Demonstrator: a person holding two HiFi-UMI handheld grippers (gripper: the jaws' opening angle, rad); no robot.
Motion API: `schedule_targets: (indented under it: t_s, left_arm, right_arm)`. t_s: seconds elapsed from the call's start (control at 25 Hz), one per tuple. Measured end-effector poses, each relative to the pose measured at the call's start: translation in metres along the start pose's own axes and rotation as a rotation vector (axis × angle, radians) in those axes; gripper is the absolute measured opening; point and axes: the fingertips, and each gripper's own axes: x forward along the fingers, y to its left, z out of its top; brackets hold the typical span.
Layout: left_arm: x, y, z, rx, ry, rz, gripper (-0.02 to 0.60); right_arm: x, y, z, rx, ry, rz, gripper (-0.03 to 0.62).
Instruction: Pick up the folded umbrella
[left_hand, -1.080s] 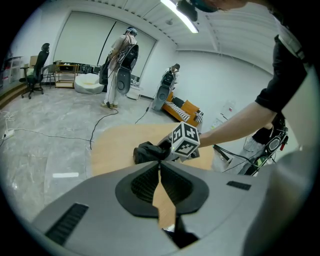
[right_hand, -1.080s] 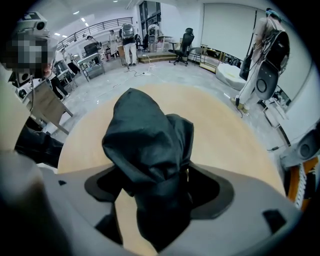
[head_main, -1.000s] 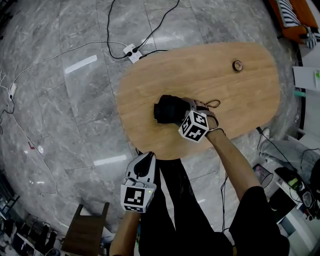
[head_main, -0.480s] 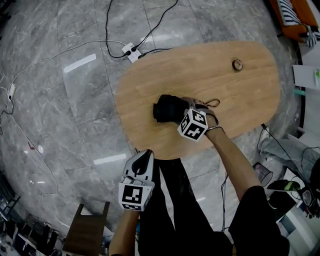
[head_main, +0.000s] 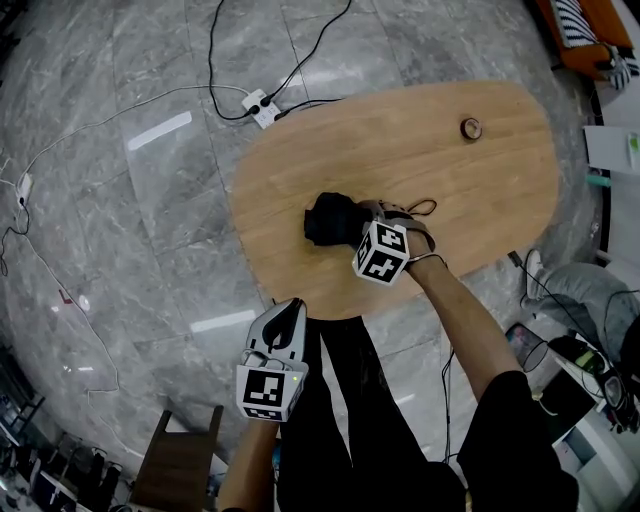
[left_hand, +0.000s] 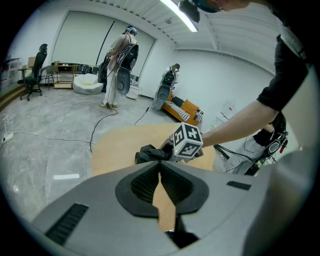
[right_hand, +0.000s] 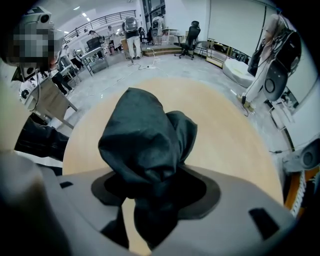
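A black folded umbrella (head_main: 328, 219) lies on a pale wood-grain table (head_main: 450, 170) over a grey veined marble floor (head_main: 120, 200), beside a black-and-white checked marker cube (head_main: 383, 252).

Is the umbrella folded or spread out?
Folded: the umbrella is a compact dark bundle of bunched fabric on the wooden table, with no canopy spread.

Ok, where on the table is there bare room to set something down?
Free: the far strip of table between the umbrella and the small round thing, and the right end. Crowded: the near middle, round the umbrella.
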Motion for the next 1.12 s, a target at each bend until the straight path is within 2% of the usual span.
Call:
schedule_targets:
  t_s: [0.36, 1.12]
  left_arm:
    - [-0.004, 0.006, 0.004, 0.016, -0.001, 0.015, 0.025]
    - [-0.009, 0.004, 0.013, 0.047, -0.004, 0.022, 0.025]
  right_arm:
    - [-0.001, 0.006, -0.002, -0.004, 0.006, -0.009, 0.241]
    - [-0.015, 0.008, -0.003, 0.017, -0.01, -0.02, 0.233]
